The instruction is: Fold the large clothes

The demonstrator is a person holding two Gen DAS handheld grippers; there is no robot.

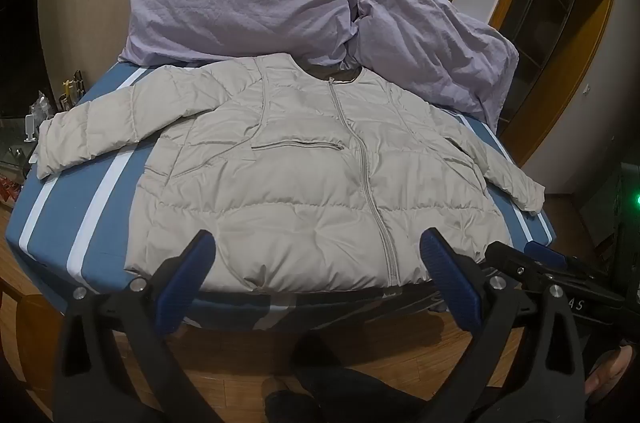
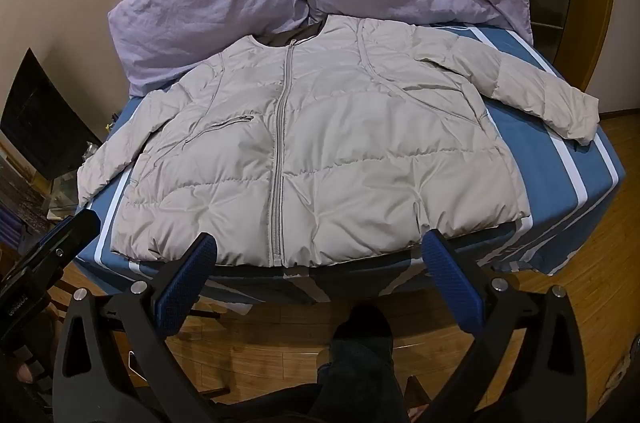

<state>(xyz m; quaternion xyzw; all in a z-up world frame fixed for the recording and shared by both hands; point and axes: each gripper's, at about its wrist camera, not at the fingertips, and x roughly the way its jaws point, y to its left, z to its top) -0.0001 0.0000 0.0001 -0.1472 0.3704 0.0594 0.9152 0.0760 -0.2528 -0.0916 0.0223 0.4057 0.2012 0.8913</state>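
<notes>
Two pillows [image 1: 248, 3] crowd the bed [image 1: 52, 223] at twelve o'clock behind the jacket [image 1: 304, 175]; left gripper [image 1: 316, 255] and right gripper [image 2: 320, 255] gape apart, empty.

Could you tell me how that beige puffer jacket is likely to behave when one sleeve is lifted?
The puffer jacket looks quilted and airy, so probably light and floppy; the sleeve should drape. Its smooth shell may slip.

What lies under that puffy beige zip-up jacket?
The puffy beige zip-up jacket lies on a blue sheet with white stripes; the sheet directly beneath it is hidden.
</notes>
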